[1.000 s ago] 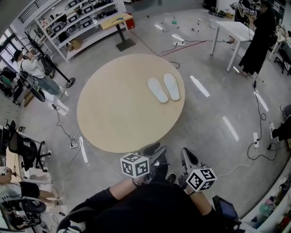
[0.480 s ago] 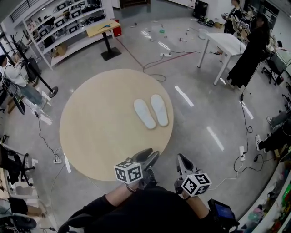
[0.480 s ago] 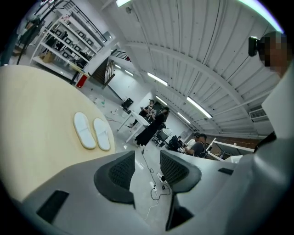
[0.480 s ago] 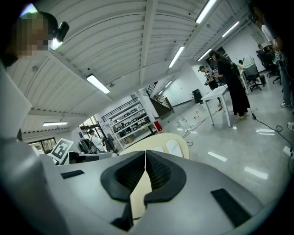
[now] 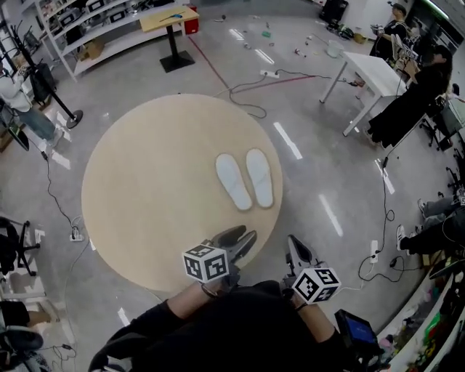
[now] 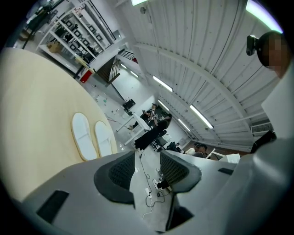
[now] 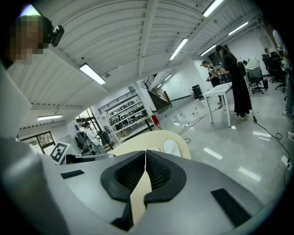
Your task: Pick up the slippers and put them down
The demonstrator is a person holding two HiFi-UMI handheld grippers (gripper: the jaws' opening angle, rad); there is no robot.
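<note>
Two white slippers, the left slipper (image 5: 233, 182) and the right slipper (image 5: 259, 177), lie side by side on the right part of a round beige table (image 5: 145, 182). Both grippers hover at the table's near edge, short of the slippers. My left gripper (image 5: 238, 237) is open, with a bare gap between its pads (image 6: 121, 172); the left gripper view has both slippers (image 6: 85, 135) ahead on the table (image 6: 36, 101). My right gripper (image 5: 294, 245) is shut and holds nothing, its jaws meeting (image 7: 145, 156). One slipper (image 7: 171, 148) peeks above them.
A white table (image 5: 367, 69) and a person in black (image 5: 414, 94) stand at the right. Shelves (image 5: 94, 22) and a small stand table (image 5: 171, 22) are at the back. Cables (image 5: 254, 109) run over the grey floor. Chairs (image 5: 11, 247) are at the left.
The view and both grippers have come closer to the table; the left gripper's tips now reach its near edge. The slippers lie where they lay.
</note>
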